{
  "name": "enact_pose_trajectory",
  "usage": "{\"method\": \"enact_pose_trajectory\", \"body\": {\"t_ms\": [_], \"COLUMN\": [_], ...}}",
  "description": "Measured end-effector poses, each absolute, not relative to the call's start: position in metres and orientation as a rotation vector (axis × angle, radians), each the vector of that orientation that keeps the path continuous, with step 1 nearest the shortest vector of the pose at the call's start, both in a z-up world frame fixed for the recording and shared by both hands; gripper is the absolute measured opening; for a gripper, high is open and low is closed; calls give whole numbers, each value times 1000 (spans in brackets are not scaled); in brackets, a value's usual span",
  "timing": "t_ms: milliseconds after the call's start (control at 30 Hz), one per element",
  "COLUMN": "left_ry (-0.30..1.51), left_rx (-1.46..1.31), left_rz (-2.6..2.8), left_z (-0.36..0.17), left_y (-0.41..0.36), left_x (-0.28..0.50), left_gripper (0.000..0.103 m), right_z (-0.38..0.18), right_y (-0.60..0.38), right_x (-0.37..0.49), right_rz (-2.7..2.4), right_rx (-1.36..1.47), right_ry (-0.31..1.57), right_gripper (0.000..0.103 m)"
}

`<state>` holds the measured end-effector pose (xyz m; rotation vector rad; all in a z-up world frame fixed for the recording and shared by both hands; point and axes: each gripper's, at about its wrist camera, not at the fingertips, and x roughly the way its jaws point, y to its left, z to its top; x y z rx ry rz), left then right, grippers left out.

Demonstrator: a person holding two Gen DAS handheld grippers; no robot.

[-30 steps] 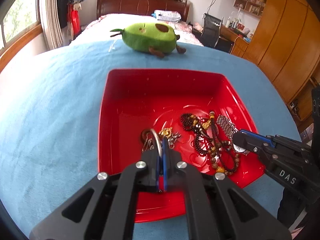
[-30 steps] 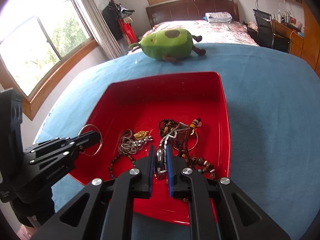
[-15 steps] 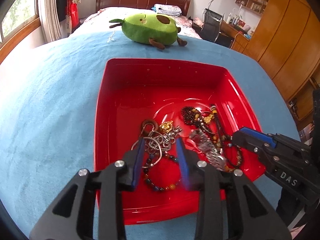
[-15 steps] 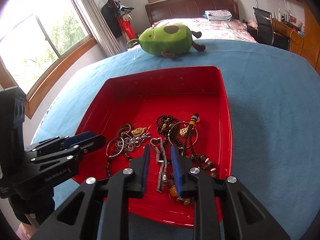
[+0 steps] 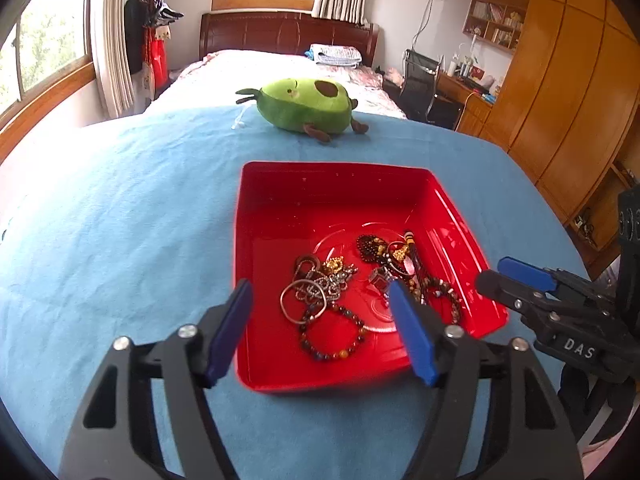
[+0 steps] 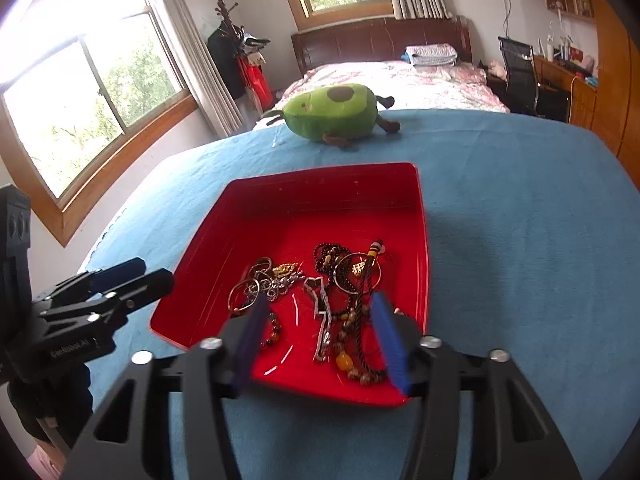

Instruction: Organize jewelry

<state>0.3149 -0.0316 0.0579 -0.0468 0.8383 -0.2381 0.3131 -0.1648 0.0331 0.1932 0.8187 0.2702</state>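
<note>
We see the red tray (image 5: pixel 448 208) sitting square on the blue tabletop (image 5: pixel 120 220), its far wall toward the top of the frame. The jewelry (image 5: pixel 360 280) lies loose in the tray's near half: a silver ring (image 5: pixel 303 301) and a beaded bracelet (image 5: pixel 334 336) at lower centre, and a dark tasselled cord (image 6: pixel 366 280) whose long axis runs from the tray's middle down toward its near rim.

Our left hand-held gripper (image 5: pixel 320 332) is released, its jaws having just been opening; nothing is between the blue pads. Our right hand-held gripper (image 6: pixel 320 340) is likewise released, its jaws also having just been opening, with nothing pressed between them.

A green avocado plush toy (image 5: pixel 306 106) lies on the tabletop beyond the tray, well apart from it.

The left wrist view shows the wooden wardrobe (image 5: pixel 560 100) at the right edge. The right wrist view shows the big window (image 6: pixel 88 100) at upper left, and the watch band (image 6: pixel 322 320) running lengthwise toward the near rim.
</note>
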Motion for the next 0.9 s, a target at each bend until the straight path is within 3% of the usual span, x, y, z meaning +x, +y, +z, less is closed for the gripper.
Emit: {"method": "enact_pose_trajectory", "body": {"t_ms": [167, 333, 400, 900], "left_ry": [779, 775, 786, 746], "left_rx": [-40, -41, -39, 3], "left_rz": [-193, -186, -184, -103], "left_z": [69, 74, 74, 79], "left_y": [-22, -14, -13, -5], "left_x": [285, 257, 247, 202], "left_gripper": [84, 92, 96, 98], "right_z": [42, 47, 47, 39], "right_y": [-166, -164, -163, -158], "right_x": [286, 263, 258, 227], "right_rz": [274, 248, 225, 163], "right_rx": [188, 158, 142, 117], "right_ry": [795, 769, 769, 778], "right_gripper": [87, 100, 99, 99]}}
